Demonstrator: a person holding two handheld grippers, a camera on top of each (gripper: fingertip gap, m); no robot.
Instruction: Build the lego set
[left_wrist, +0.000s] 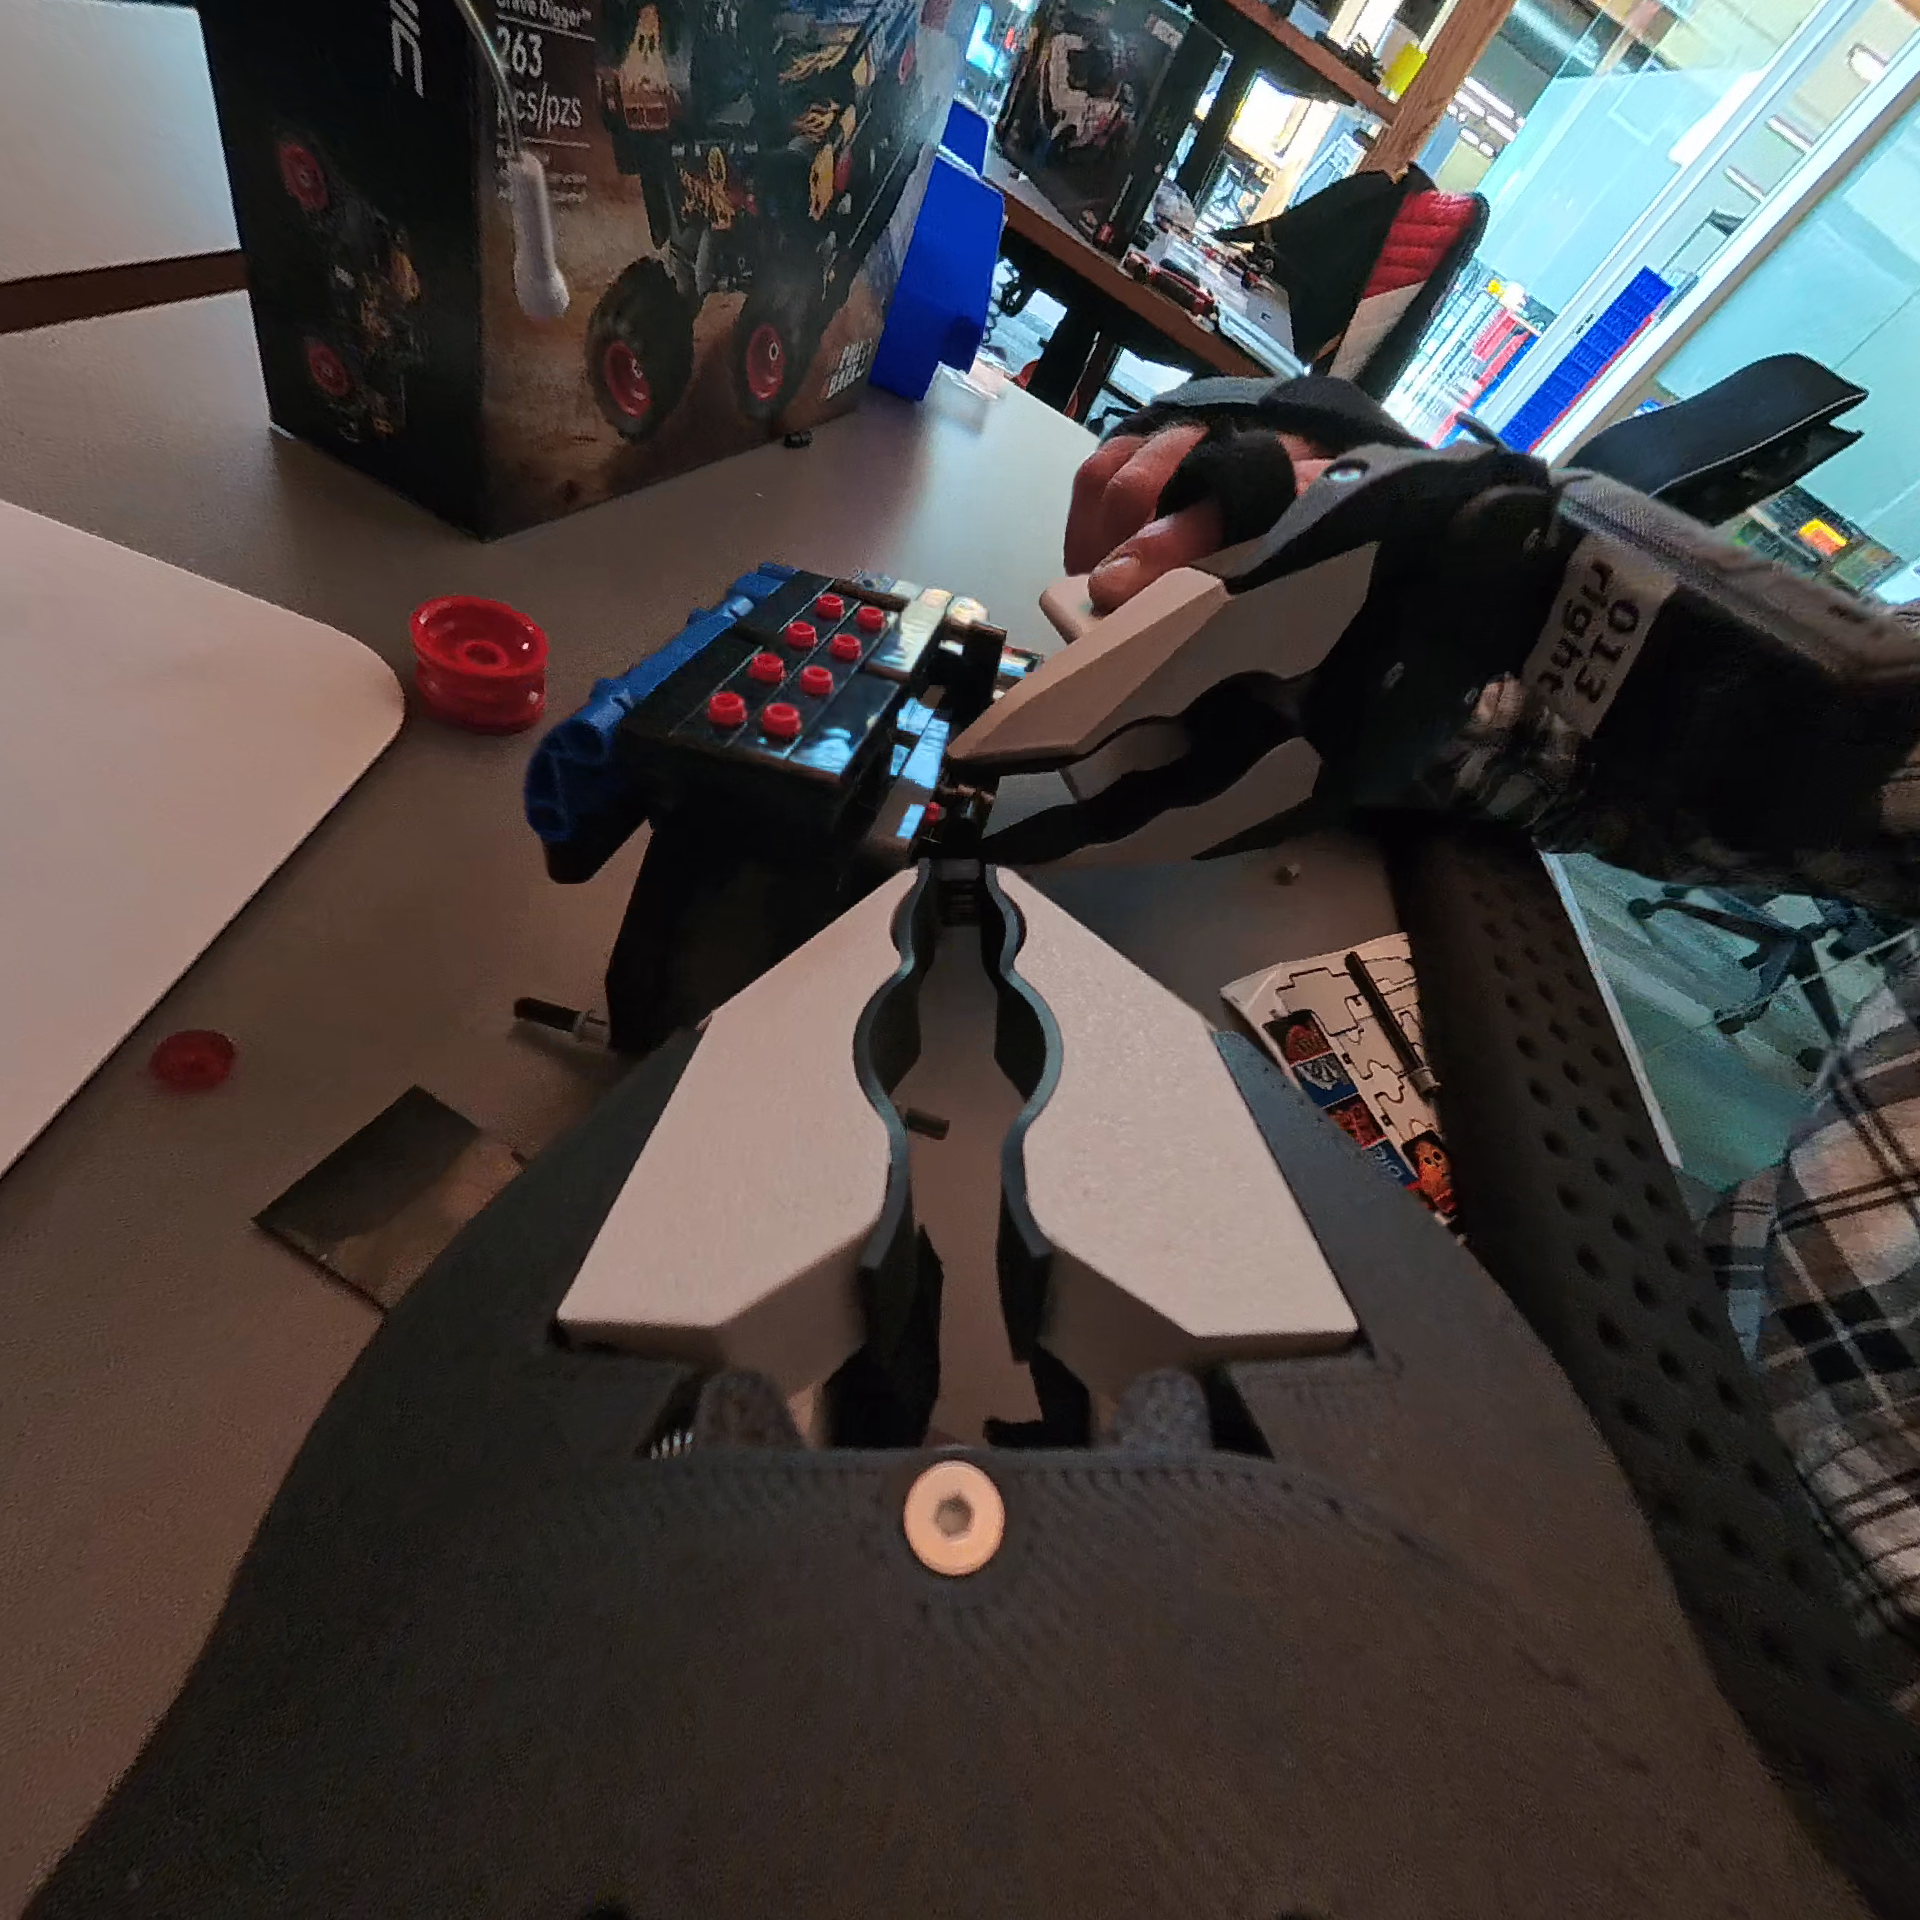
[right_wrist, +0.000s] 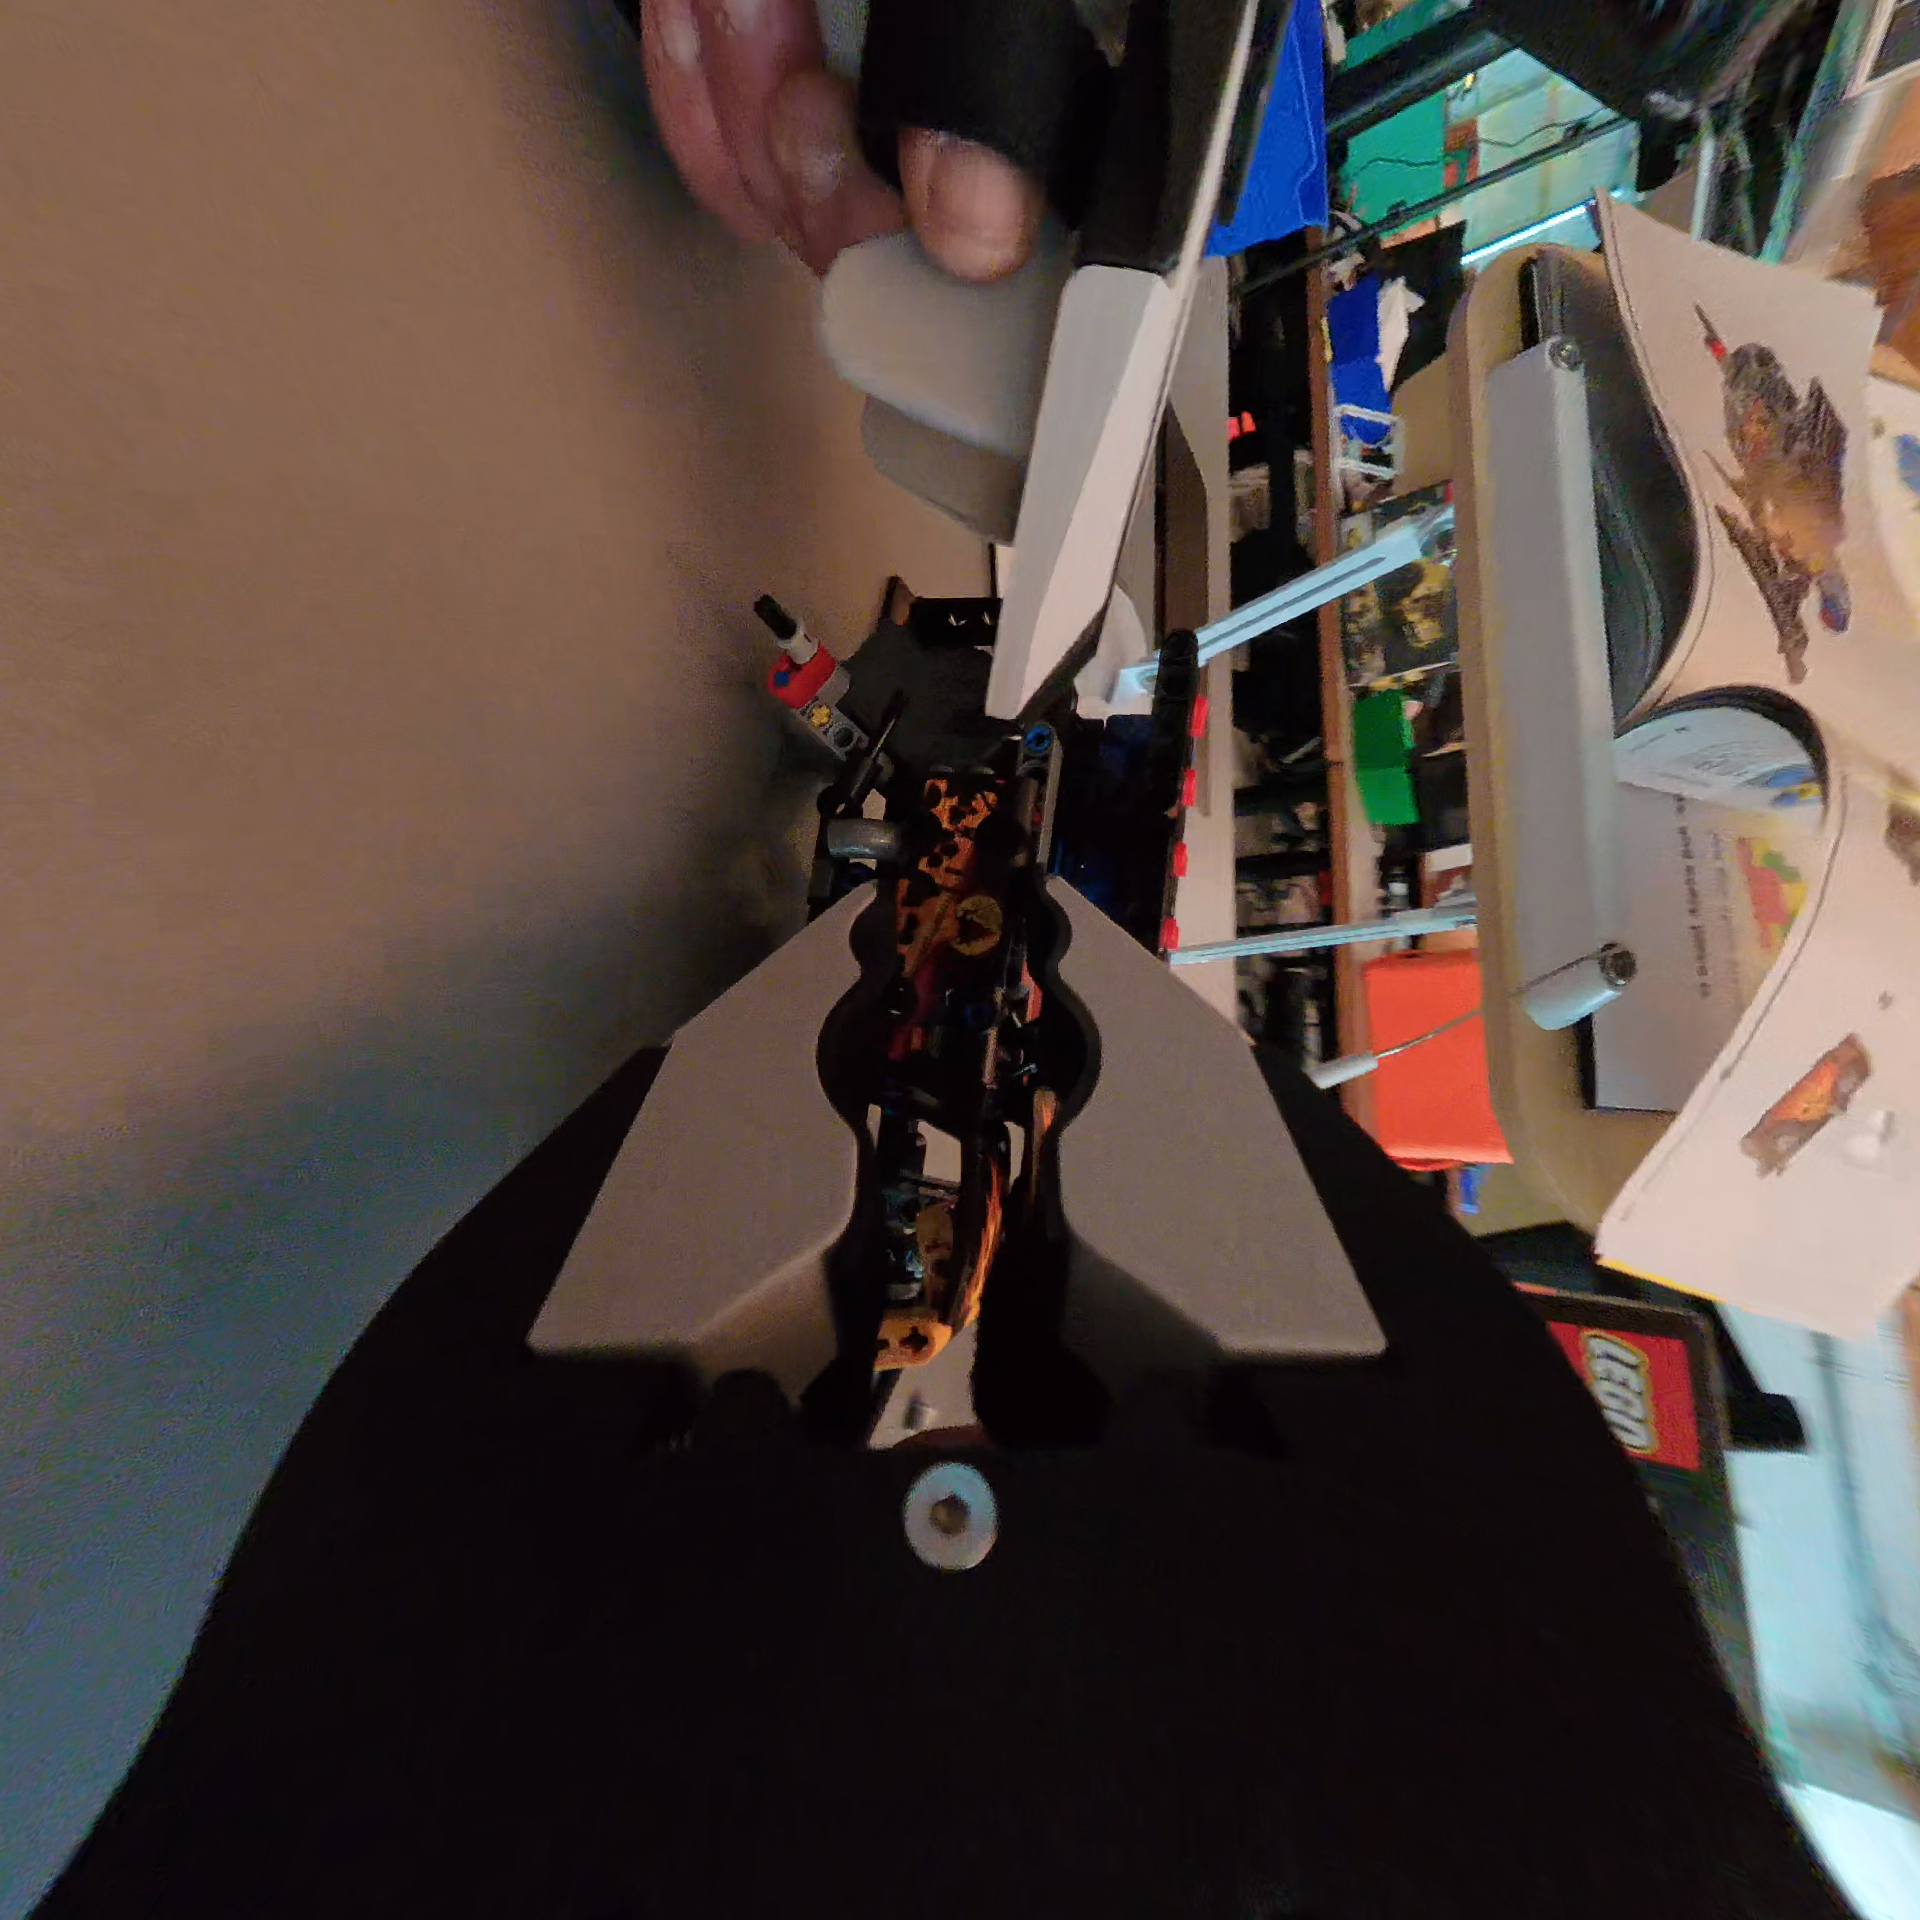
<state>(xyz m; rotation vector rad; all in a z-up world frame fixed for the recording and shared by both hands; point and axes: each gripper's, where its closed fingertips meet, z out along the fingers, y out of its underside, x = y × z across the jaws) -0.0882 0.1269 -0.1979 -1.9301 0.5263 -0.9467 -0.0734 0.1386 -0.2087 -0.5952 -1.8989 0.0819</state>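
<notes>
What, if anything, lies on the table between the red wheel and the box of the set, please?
In the left wrist view the stretch between the red wheel and the box is bare grey table.

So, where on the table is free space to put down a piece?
Bare table lies between the set box and red wheel. It is crowded around the lego model, where both grippers meet, and by the sticker sheet.
</notes>
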